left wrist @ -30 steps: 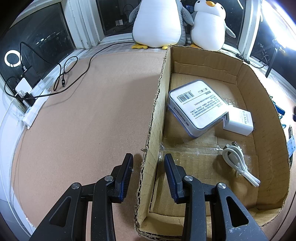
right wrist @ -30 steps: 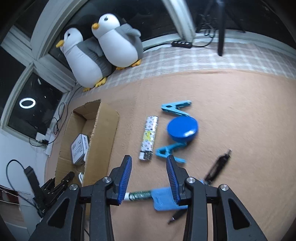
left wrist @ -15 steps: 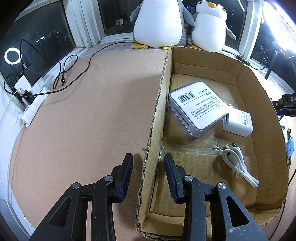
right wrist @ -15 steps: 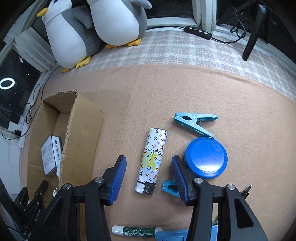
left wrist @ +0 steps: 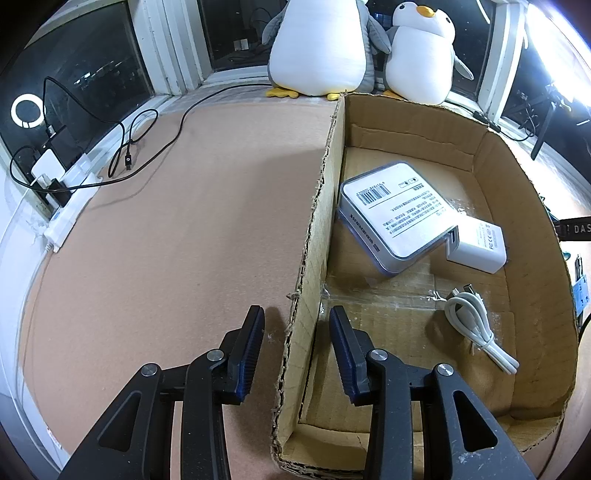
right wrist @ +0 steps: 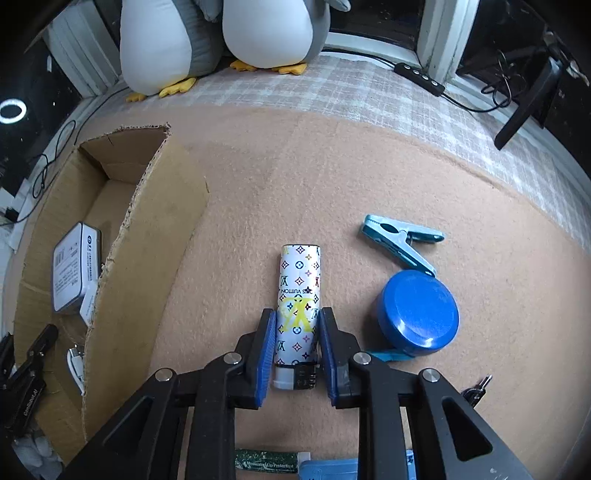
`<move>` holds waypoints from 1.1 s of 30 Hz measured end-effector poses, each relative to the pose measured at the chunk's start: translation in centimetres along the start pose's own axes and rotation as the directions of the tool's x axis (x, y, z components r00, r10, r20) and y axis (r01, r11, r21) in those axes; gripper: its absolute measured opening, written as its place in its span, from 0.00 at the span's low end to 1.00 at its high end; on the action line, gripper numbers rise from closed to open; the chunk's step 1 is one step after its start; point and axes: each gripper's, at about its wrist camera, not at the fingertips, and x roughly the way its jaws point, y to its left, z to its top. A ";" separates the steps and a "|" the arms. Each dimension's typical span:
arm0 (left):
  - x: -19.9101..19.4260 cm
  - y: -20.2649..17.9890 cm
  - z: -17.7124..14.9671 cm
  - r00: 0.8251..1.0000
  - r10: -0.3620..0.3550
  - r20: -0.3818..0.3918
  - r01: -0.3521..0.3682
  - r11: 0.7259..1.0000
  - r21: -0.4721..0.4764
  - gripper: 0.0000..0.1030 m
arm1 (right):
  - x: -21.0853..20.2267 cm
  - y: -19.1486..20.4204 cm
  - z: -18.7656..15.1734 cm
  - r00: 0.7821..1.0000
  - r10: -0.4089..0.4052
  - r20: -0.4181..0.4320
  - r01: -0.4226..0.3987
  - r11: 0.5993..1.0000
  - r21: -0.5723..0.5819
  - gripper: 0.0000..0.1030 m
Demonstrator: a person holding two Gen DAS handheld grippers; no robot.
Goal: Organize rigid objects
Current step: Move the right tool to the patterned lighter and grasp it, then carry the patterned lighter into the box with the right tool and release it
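Note:
A white lighter with a coloured monogram print lies on the tan felt. My right gripper is closing, and its blue pads touch both sides of the lighter's lower half. My left gripper straddles the near left wall of the open cardboard box. One finger is outside the wall and one inside, with a gap showing on each side. In the box lie a silver power bank, a white charger and a coiled white cable.
Right of the lighter lie a light-blue clothespin and a round blue tin, which rests on a second clip. A green tube lies at the near edge. Two plush penguins stand at the back. Black cables trail on the left.
My right gripper moved forward and down over the lighter, and its jaws came in from wide apart to touch the lighter's sides. The left gripper and the box kept still.

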 end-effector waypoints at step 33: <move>0.0 -0.1 -0.1 1.000 0.001 0.005 -0.001 1.000 -0.001 0.39 | -9.7 11.2 -3.4 0.960 0.238 0.150 -0.204 0.956 -0.209 0.20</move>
